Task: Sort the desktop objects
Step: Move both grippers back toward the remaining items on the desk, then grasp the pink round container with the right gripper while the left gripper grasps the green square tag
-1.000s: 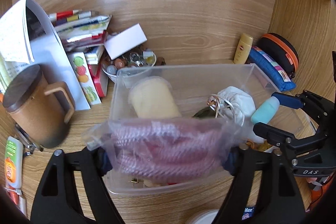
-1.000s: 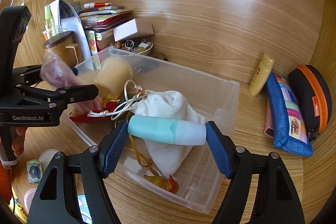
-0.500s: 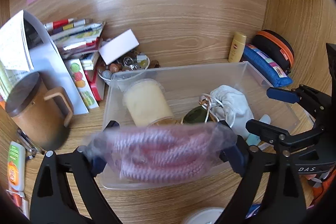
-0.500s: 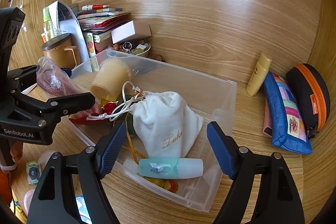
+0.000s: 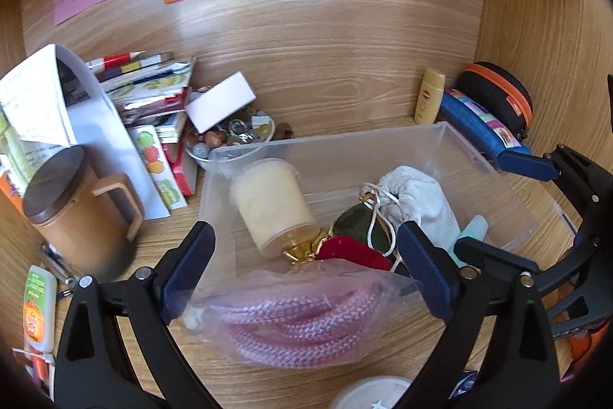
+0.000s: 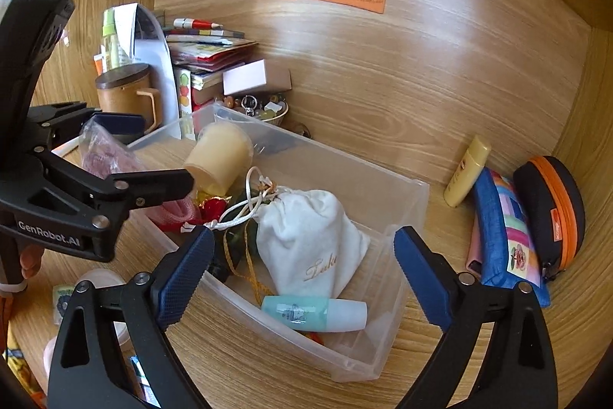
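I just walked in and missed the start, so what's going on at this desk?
Someone is sorting desk clutter into a clear bin with two hand-held grippers. The left hand-held gripper is open, and a bagged pink rope lies below it at the bin's near edge. The right hand-held gripper is open too, above a teal bottle lying in the bin beside a white pouch and a cream jar.

A bin (image 6: pixel 406 217) sits mid-worktop (image 6: pixel 383 125). In it lie a jar (image 5: pixel 272 206) at its left end, a drawstring pouch (image 6: pixel 310 240) in the middle, and a small bottle (image 6: pixel 314 313) near the front right corner. A bagged rope (image 5: pixel 299 317) rests at the bin's near left edge. A mug (image 5: pixel 72 213) stands left of the bin; 2 cases (image 6: pixel 509 236) lie to its right.
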Demonstrator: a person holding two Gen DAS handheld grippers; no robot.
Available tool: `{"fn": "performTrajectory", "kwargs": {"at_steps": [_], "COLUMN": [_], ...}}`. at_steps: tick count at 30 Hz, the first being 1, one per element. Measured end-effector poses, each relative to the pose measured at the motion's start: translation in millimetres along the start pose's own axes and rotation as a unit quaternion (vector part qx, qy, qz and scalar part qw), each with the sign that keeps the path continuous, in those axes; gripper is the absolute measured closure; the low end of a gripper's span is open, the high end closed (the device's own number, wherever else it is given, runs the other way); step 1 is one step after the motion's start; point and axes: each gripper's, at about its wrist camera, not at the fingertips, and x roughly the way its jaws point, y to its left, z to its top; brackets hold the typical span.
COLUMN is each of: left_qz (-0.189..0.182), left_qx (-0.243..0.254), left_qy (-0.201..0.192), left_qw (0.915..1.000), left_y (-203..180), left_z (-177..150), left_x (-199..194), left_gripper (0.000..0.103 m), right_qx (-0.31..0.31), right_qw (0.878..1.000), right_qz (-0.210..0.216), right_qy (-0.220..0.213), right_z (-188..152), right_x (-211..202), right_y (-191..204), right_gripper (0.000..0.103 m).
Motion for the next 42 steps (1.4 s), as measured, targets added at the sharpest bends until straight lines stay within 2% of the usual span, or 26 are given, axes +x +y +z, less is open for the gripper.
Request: {"fn": "performTrajectory", "kwargs": {"at_steps": [5,9,18,20,22,27,31,35,42], "left_qz": [0.02,0.029,0.033,0.034,0.034,0.041,0.048,0.071,0.065], "left_qx": [0.0,0.007,0.021,0.02,0.017,0.007,-0.004,-0.004,-0.002], "left_qy": [-0.023,-0.047,-0.08,-0.082,-0.081,-0.068,-0.055,-0.044,-0.029], "left_qw": [0.9995,0.9985,0.996,0.9958,0.9959,0.9969,0.9973,0.9965,0.9974], "left_y": [3.2,4.3,-0.1,-0.2,1.2,6.3,13.1,17.1,15.5], "left_z": [3.3,1.4,-20.7,-28.4,-37.2,-62.6,-83.0,-102.7,-123.4], "left_x": [-27.7,-54.4,-98.7,-104.9,-109.3,-114.1,-116.3,-115.9,-115.4], "left_gripper": [0.006,0.004,0.002,0.002,0.002,0.002,0.001,0.001,0.002], "right_qx": [0.028,0.032,0.023,0.019,0.016,0.008,0.017,0.032,0.014], "right_qw": [0.999,0.999,0.999,0.999,0.999,0.999,0.997,0.994,0.992], "right_qz": [0.016,0.013,0.022,0.027,0.028,0.049,0.077,0.101,0.119], "right_qy": [0.004,-0.004,-0.02,-0.024,-0.028,-0.022,0.005,0.022,0.038], "right_z": [5.4,5.7,-12.7,-19.8,-26.6,-45.9,-61.7,-75.5,-85.2], "right_x": [-9.7,-25.0,-68.3,-77.7,-84.7,-91.4,-78.8,-67.8,-56.5], "right_y": [-9.2,-6.6,19.4,28.0,36.4,59.7,75.5,88.1,113.2], "right_gripper": [0.009,0.009,0.008,0.004,0.0,0.0,0.0,0.0,0.002]}}
